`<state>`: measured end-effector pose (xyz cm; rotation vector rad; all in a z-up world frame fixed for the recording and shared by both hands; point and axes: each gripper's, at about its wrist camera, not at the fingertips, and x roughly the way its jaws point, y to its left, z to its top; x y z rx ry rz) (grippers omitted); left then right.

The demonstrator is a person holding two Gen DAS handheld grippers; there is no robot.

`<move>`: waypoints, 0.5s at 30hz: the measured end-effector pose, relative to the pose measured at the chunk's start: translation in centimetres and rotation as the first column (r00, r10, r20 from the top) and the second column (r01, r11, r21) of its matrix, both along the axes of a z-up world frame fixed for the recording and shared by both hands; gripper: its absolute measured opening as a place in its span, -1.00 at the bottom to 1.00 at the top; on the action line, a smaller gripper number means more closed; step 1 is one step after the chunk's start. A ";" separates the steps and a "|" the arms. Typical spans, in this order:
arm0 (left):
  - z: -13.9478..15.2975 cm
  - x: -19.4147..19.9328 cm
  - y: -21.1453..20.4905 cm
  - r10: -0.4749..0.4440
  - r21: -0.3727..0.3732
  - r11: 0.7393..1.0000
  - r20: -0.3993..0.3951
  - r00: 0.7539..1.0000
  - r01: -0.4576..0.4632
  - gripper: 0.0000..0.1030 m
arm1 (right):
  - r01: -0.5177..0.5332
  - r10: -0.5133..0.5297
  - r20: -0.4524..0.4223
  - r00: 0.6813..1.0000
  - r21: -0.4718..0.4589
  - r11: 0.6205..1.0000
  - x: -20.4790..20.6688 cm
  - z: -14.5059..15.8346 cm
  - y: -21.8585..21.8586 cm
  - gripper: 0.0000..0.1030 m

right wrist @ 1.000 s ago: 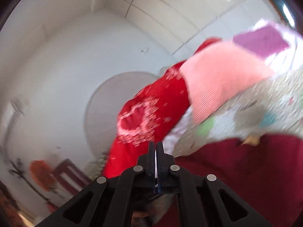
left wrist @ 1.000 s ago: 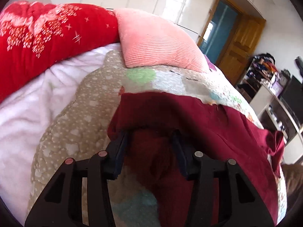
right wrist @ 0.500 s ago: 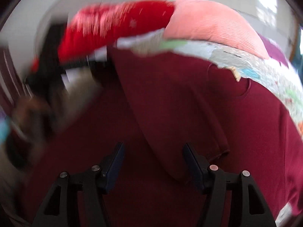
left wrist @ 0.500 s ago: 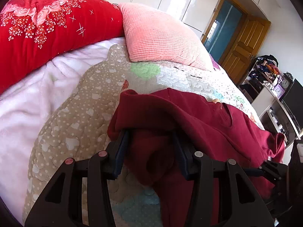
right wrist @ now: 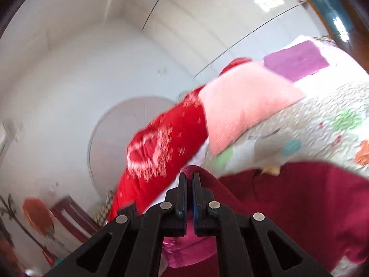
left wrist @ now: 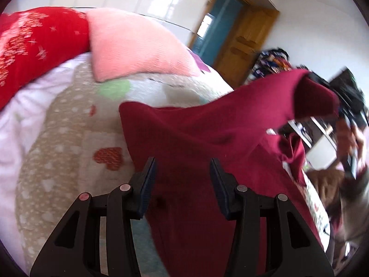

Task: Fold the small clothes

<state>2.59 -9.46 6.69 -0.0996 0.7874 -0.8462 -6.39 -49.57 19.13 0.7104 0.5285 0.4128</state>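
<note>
The bed (left wrist: 57, 143) is being covered by a quilt patterned with hearts and coloured patches, and a red flowered blanket (left wrist: 34, 46) and a pink pillow (left wrist: 136, 46) are being kept at its far end, the pillow lying just beside the blanket and overlapping its edge. The dark red garment (left wrist: 207, 143) is being spread over the near part of the quilt, with one corner being held up in the air at the right. That raised corner is being pinched by the right gripper (right wrist: 189, 180), whose jaws are closed tightly on the fabric. The left gripper (left wrist: 182, 180) is being held partly open above the garment's near edge, its pads (left wrist: 147, 180) apart, and the cloth lies beneath and between them without being clamped.
</note>
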 end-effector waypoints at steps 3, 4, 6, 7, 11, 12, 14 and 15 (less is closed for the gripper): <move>-0.9 -0.2 -1.5 -0.015 0.072 0.997 0.004 1.000 0.014 -0.10 | 0.119 -0.137 -0.138 0.981 -0.132 0.984 1.7 -1.7 -2.6 -0.95; -0.9 -0.2 -1.6 -0.015 0.078 0.997 0.002 1.000 0.015 -0.10 | 0.153 -0.192 -0.202 0.960 -0.194 0.969 2.4 -3.1 -3.3 -0.95; -0.8 -0.1 -1.6 0.008 0.075 0.997 0.009 1.000 -0.009 -0.10 | 0.200 -0.289 -0.339 0.895 -0.275 0.941 3.5 -7.1 -4.6 -0.91; -0.7 0.0 -1.5 0.024 0.071 0.997 0.015 1.000 -0.025 -0.10 | 0.198 -0.296 -0.403 0.866 -0.267 0.943 4.0 -9.3 -5.4 -0.86; -0.6 0.4 -0.9 0.077 0.052 0.996 0.014 0.997 -0.078 -0.10 | 0.245 -0.381 -0.417 0.825 -0.344 0.906 2.4 -11.3 -7.0 -0.28; -0.7 0.5 -0.9 0.082 0.058 0.995 0.008 0.997 -0.083 -0.10 | 0.267 -0.396 -0.393 0.830 -0.344 0.900 1.7 -10.8 -7.3 -0.24; -1.1 0.5 -1.4 0.087 0.091 0.992 0.007 0.996 -0.088 -0.10 | 0.278 -0.407 -0.359 0.840 -0.359 0.891 1.1 -9.6 -6.9 -0.23; -1.4 0.4 -1.8 0.086 0.117 0.989 0.011 0.996 -0.087 -0.10 | 0.252 -0.383 -0.339 0.859 -0.371 0.894 1.3 -8.9 -6.0 -0.23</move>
